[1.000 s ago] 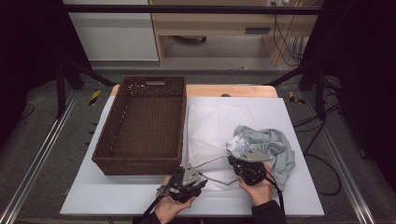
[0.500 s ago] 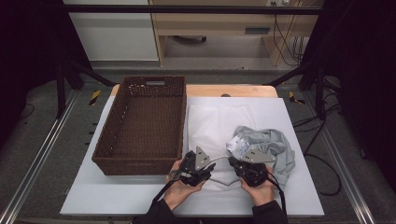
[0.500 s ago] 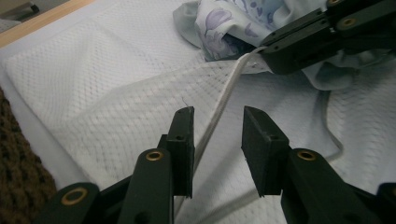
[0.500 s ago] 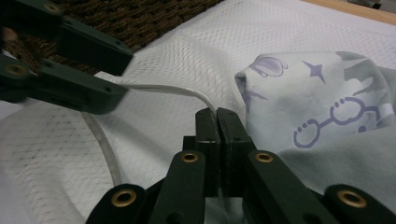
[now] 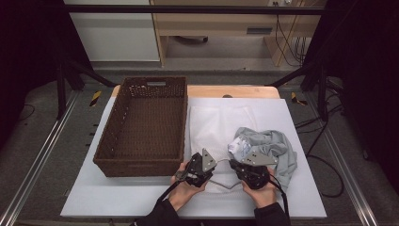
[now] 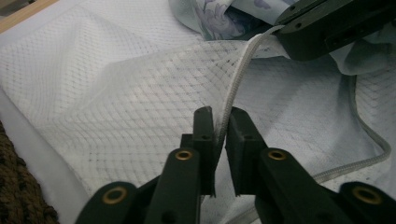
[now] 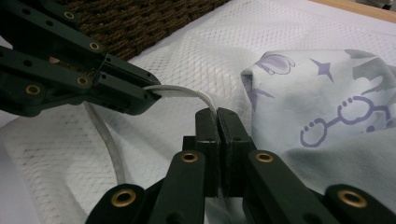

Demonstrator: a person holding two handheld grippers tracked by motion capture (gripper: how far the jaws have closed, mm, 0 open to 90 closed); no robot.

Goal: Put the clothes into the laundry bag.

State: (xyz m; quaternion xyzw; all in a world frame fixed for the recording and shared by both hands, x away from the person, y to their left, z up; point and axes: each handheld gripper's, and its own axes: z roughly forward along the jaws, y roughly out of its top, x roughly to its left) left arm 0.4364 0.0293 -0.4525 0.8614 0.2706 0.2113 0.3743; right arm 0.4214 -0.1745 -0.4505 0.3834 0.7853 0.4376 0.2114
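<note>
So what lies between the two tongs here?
A short span of the mesh bag's white zipper edge runs from the left tongs to the right tongs, over the mesh, in the right gripper view.

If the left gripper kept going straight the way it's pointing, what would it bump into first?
Probably the right gripper. The left gripper, shut on the mesh bag's white edge cord, points along that cord toward it; depth is hard to judge.

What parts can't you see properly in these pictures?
- High view: the jaws of the left gripper and right gripper, hidden under their grey plates.
- High view: the white mesh bag's near edge, covered by both hands.
- Right gripper view: the printed cloth runs off the right edge.
- Left gripper view: the brown basket, cut by the corner.
</note>
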